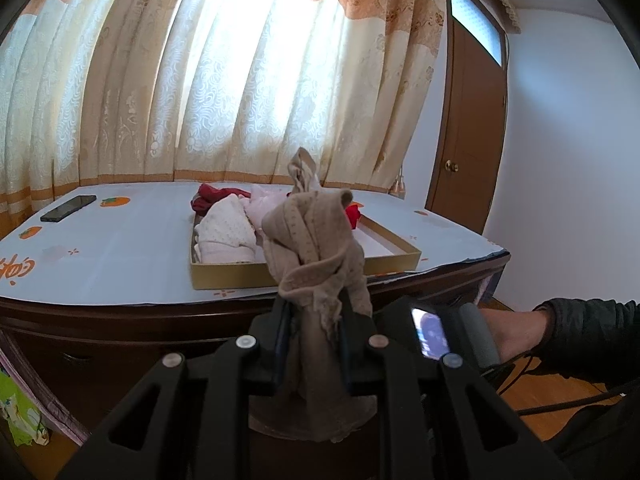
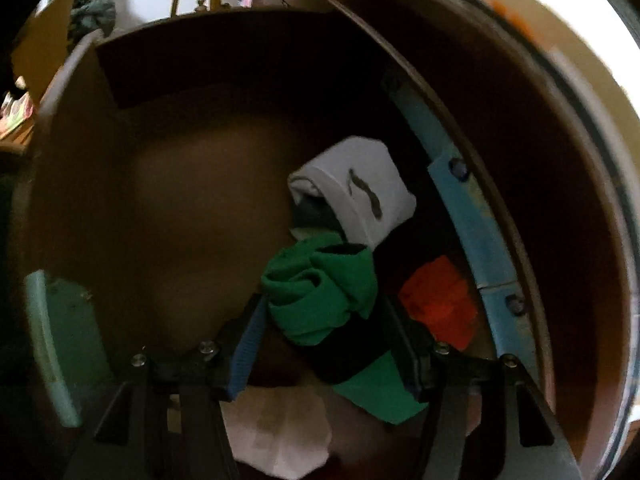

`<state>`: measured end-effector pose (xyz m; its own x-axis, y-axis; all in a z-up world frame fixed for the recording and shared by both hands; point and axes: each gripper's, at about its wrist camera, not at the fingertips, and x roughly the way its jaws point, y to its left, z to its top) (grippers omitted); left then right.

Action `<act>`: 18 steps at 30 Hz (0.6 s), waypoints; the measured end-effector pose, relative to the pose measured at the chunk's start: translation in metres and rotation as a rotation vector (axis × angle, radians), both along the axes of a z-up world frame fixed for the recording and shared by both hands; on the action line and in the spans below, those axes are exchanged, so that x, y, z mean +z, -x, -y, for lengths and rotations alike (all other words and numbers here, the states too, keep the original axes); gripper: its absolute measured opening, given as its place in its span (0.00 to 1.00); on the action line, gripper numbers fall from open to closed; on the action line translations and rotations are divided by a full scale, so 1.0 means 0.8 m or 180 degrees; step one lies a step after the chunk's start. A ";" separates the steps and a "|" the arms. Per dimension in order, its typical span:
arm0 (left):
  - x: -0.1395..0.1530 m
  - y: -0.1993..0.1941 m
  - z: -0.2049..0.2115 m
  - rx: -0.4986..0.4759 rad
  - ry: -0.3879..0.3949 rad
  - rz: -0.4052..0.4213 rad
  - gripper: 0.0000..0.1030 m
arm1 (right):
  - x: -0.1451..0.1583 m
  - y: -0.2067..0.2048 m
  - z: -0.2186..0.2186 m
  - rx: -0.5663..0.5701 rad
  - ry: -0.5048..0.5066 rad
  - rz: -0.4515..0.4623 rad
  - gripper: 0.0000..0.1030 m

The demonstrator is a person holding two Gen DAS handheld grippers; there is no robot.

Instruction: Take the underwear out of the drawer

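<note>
My left gripper (image 1: pixel 316 308) is shut on a bunched beige pair of underwear (image 1: pixel 316 240), held up in front of the table. Behind it on the table stands a shallow gold box (image 1: pixel 304 272) with pink, white and red garments in it. My right gripper (image 2: pixel 326 340) points down into the open wooden drawer (image 2: pixel 160 200) and is open. A rolled green garment with a black band (image 2: pixel 320 296) lies between its fingers, and the pads do not press on it. Beside it lie a rolled white garment with a dark mark (image 2: pixel 360 192) and an orange-red one (image 2: pixel 440 304).
A dark phone (image 1: pixel 68 208) lies on the table's far left. A hand in a dark sleeve (image 1: pixel 560 332) shows low right, and a brown door (image 1: pixel 472 120) stands behind. A blue rail (image 2: pixel 472 216) runs along the drawer's right wall. Something pale and flat (image 2: pixel 280 432) lies at the drawer's near end.
</note>
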<state>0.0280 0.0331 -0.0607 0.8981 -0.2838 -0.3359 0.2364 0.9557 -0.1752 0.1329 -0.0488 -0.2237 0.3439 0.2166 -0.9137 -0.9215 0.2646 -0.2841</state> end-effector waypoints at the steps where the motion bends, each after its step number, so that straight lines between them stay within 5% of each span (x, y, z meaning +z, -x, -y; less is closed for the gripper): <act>1: 0.000 0.000 0.000 0.0002 -0.0001 -0.0003 0.18 | -0.003 -0.007 0.000 -0.0083 -0.0018 -0.0112 0.56; 2: 0.000 -0.001 0.000 0.0004 -0.0003 -0.0005 0.18 | -0.006 -0.013 0.000 -0.0142 -0.0052 -0.0192 0.43; 5: -0.001 -0.002 -0.001 0.0006 -0.0002 -0.0011 0.18 | -0.004 -0.018 0.005 -0.0191 -0.0149 -0.0330 0.30; 18: 0.004 -0.002 0.000 0.0030 -0.0004 0.0030 0.18 | 0.083 0.015 0.056 -0.0190 -0.0965 -0.0200 0.25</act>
<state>0.0298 0.0333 -0.0573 0.9039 -0.2750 -0.3277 0.2291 0.9581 -0.1719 0.1213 -0.0935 -0.1573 0.3092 0.4635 -0.8304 -0.9151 0.3828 -0.1270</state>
